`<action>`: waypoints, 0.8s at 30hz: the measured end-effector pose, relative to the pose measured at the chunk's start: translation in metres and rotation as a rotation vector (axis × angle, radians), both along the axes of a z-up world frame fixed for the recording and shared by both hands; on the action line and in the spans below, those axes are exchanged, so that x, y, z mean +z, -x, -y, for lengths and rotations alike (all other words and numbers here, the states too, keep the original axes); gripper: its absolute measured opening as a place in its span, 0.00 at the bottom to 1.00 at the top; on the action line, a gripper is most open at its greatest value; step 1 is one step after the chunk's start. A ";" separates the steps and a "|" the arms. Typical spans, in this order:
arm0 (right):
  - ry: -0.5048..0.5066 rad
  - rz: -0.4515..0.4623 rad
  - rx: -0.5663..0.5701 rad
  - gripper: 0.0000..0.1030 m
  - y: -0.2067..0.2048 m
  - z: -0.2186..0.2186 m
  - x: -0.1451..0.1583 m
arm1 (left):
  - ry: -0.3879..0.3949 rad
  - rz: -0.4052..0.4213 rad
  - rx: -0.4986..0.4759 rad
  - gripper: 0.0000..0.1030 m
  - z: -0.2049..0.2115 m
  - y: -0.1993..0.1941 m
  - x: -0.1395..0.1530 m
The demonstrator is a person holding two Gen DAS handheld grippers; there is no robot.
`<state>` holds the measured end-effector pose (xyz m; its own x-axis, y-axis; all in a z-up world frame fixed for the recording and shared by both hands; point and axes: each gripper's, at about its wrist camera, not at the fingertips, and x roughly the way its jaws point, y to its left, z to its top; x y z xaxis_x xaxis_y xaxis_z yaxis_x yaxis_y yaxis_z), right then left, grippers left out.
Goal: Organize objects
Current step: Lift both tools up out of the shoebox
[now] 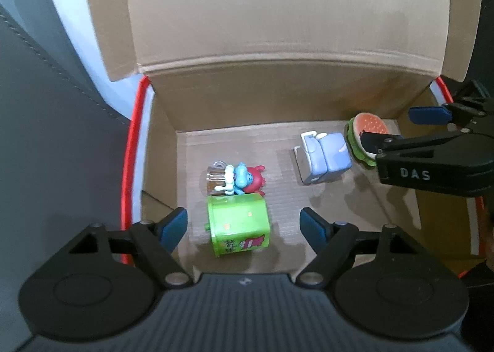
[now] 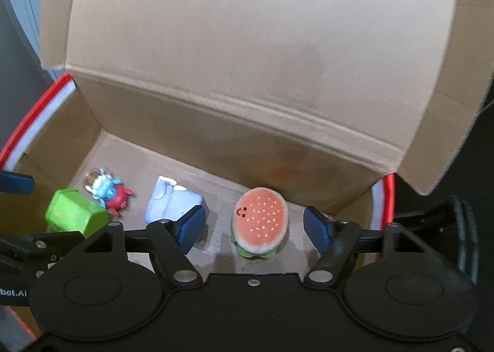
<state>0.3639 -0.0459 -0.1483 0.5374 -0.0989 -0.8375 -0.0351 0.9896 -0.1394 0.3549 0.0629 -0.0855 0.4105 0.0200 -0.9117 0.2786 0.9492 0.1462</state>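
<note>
The left tool (image 1: 244,225) hangs with its jaws spread, the green box (image 1: 237,224) lying between the blue pads but touched by neither. The right tool (image 2: 254,227) is likewise parted, its pads standing clear on either side of the plush burger (image 2: 261,224), which rests on the floor of the cardboard box (image 2: 216,142).

That cardboard box holds everything: the green box lies on its side at the left, just beyond it a small figure in blue, white and red (image 1: 244,177) with something clear at its back, then a pale blue and white toy (image 1: 324,156) near the middle, and the burger toward the right wall. The rear flap stands raised behind them.

The left wrist view shows the printed label on the green box's near face and the right tool reaching in from the right edge, one blue pad in front of the burger. The right wrist view shows the burger's seeded orange top with a little face, hidden from the other camera, and part of the left tool at its left edge. A red and white rim (image 1: 132,148) curves outside the box's left wall.
</note>
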 end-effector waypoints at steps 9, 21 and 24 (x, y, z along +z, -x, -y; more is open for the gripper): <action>-0.048 0.052 -0.015 0.80 0.017 0.011 0.027 | 0.027 0.051 0.013 0.78 -0.001 0.016 0.033; -0.136 0.123 -0.063 0.87 0.052 0.030 0.062 | 0.019 0.128 0.030 0.88 0.000 0.041 0.067; -0.167 0.144 -0.075 0.90 0.064 0.036 0.072 | 0.031 0.149 0.040 0.92 -0.004 0.047 0.075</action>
<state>0.3001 -0.0815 -0.0762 0.6492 -0.0097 -0.7606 0.0475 0.9985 0.0278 0.3081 0.0668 -0.0106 0.5406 0.0123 -0.8412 0.2177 0.9638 0.1540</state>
